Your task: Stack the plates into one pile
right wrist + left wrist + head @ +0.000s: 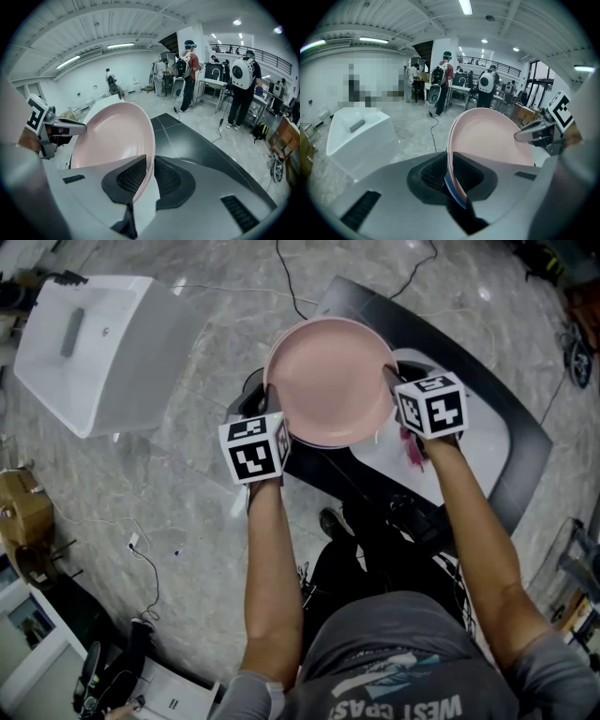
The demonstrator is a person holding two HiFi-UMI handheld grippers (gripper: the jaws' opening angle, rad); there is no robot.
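You hold the pink plate (330, 381) between both tools. The left gripper (271, 401) takes the rim on the left and the right gripper (392, 381) takes the opposite rim, so the plate's width spans the line between your hands and neither hand is nearer. The blue plate (321, 442) lies directly beneath, on the white board (473, 451); only its near edge shows past the pink rim. In the left gripper view the jaws are closed on the pink rim, and the blue edge (451, 185) sits just under it within the same gap. This suggests the two plates are in contact or very nearly so on that side. In the right gripper view the pink rim (149, 154) rests against one pad, with a thin strip of light beside the other, so this grip reads as slack rather than clamped. Judge the stack as placed. For release, draw each gripper outward along its own side, away from the plate centre, to avoid dragging the pink plate off the blue one.
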